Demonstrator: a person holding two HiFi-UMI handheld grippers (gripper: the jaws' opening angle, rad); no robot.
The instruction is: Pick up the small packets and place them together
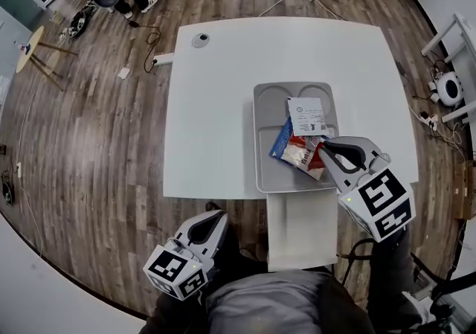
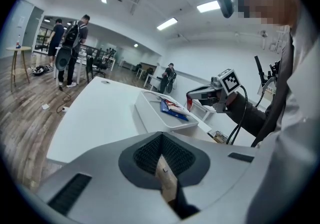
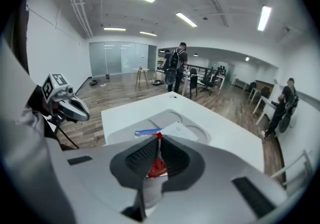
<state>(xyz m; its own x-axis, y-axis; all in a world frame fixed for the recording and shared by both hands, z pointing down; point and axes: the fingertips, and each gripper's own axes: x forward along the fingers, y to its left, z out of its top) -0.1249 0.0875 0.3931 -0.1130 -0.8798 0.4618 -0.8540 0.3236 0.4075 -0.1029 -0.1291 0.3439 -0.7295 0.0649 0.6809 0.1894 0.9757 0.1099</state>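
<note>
Right gripper clamped on a crinkly red-and-white packet over the near right of the tray.
Three small packets sit at the smooth grey moulded tray with two round wells on the matte white table: this glossy one, a blue packet and a flat white packet farther off. The left gripper hangs near, jaws together, empty.

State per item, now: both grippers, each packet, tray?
left gripper: fingers together, empty, low beside the table.
right gripper: shut on red packet.
red packet: pinched at one edge, over the tray.
white packet: lying in tray, free.
blue packet: lying in tray, partly covered by other packets.
tray: on the table.
</note>
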